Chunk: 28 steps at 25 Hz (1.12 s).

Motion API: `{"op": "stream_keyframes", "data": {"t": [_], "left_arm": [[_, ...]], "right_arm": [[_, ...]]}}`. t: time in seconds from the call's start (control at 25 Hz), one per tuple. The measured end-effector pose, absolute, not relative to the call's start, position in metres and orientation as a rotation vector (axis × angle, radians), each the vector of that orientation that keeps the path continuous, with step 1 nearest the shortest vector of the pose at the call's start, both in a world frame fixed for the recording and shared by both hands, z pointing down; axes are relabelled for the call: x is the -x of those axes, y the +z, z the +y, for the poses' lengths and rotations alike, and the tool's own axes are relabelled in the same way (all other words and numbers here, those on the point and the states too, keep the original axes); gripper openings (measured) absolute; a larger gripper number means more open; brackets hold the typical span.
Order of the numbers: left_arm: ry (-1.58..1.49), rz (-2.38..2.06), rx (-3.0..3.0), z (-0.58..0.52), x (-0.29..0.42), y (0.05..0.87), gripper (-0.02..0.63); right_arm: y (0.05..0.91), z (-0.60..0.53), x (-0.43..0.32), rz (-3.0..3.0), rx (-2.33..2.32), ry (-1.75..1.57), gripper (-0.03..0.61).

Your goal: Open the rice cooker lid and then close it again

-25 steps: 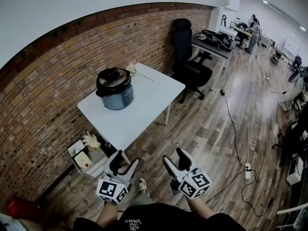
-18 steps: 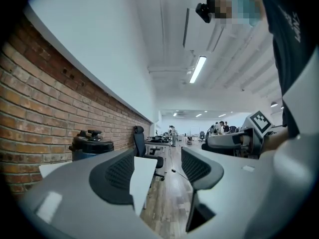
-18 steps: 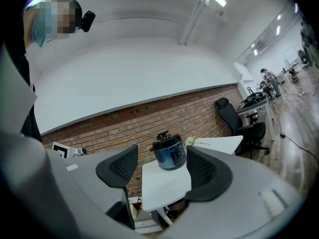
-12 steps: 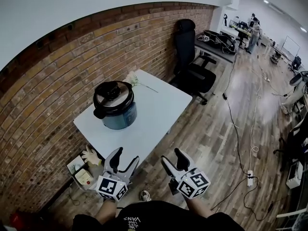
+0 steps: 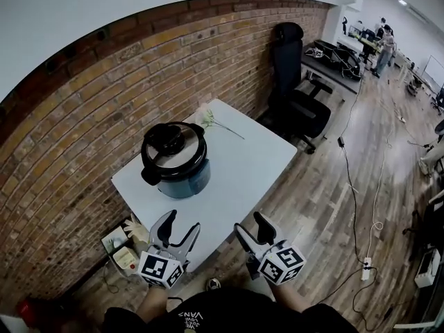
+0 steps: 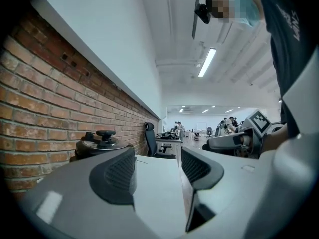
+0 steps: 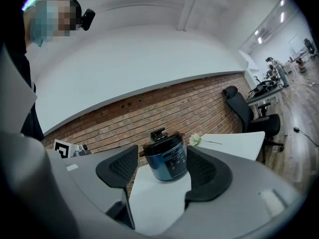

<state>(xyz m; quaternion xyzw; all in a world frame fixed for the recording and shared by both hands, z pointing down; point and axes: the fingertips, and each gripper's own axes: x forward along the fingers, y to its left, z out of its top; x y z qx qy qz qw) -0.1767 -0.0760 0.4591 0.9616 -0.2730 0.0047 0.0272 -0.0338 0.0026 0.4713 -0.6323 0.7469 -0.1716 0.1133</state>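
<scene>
A blue rice cooker (image 5: 175, 161) with a dark lid and black knob, lid down, stands on a white table (image 5: 243, 165) by the brick wall. Through the right gripper view the cooker (image 7: 167, 158) shows straight ahead between the jaws, some way off. In the left gripper view only the cooker's lid and knob (image 6: 102, 139) show, to the left of the jaws. My left gripper (image 5: 180, 229) hangs open at the table's near edge, holding nothing. To its right, my right gripper (image 5: 252, 229) is open and empty too, off the table's near corner.
A white flower (image 5: 208, 118) lies on the table behind the cooker. A black office chair (image 5: 297, 82) stands past the table's far end. Boxes and a glove (image 5: 129, 241) lie on the floor under the table. Cables (image 5: 361, 207) run over the wooden floor at right.
Both grippers have come forward toward the table, and the cooker and table now sit closer and larger in the head view. The jaws have kept their spread.
</scene>
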Motion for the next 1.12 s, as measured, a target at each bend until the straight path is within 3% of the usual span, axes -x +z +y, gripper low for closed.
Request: {"op": "stream_keyframes", "data": {"t": [0.64, 1.12], "left_arm": [[0.016, -1.396, -2.743, -0.136, 0.117, 0.457, 0.272], [0.115, -1.675, -2.689, -0.158, 0.114, 0.433, 0.272]], "right_arm": [[0.475, -0.108, -0.036, 2.659, 1.375, -0.592, 0.296], [0.471, -0.13, -0.048, 2.788, 1.062, -0.633, 0.296]]}}
